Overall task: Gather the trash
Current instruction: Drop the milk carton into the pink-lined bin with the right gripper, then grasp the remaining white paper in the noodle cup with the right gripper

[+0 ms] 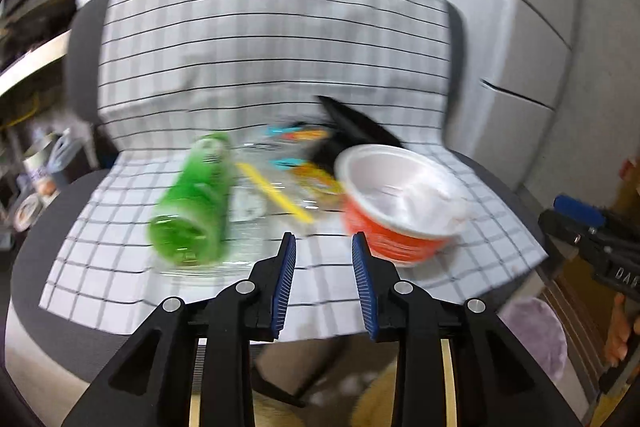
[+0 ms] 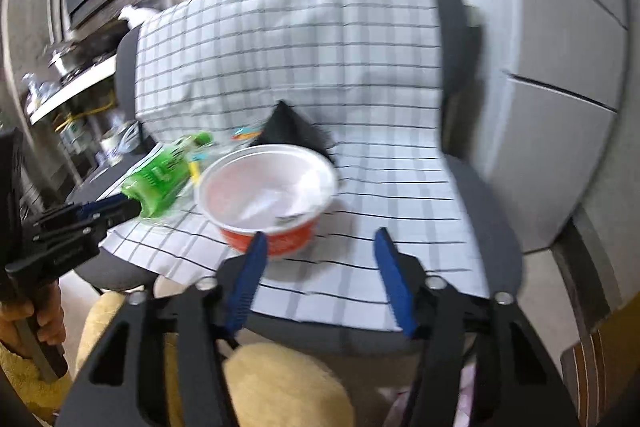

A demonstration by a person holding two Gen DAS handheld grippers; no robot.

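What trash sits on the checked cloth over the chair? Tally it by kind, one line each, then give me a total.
Green plastic bottle, lying on its side: 1
Orange instant-noodle bowl, empty, upright: 1
Black bag behind the bowl: 1
Clear printed plastic wrapper between bottle and bowl: at least 1; blur hides whether there are more
Total: 4 that can be told apart

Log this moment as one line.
left gripper: open, empty | right gripper: open, empty | green bottle, orange bowl: on checked cloth
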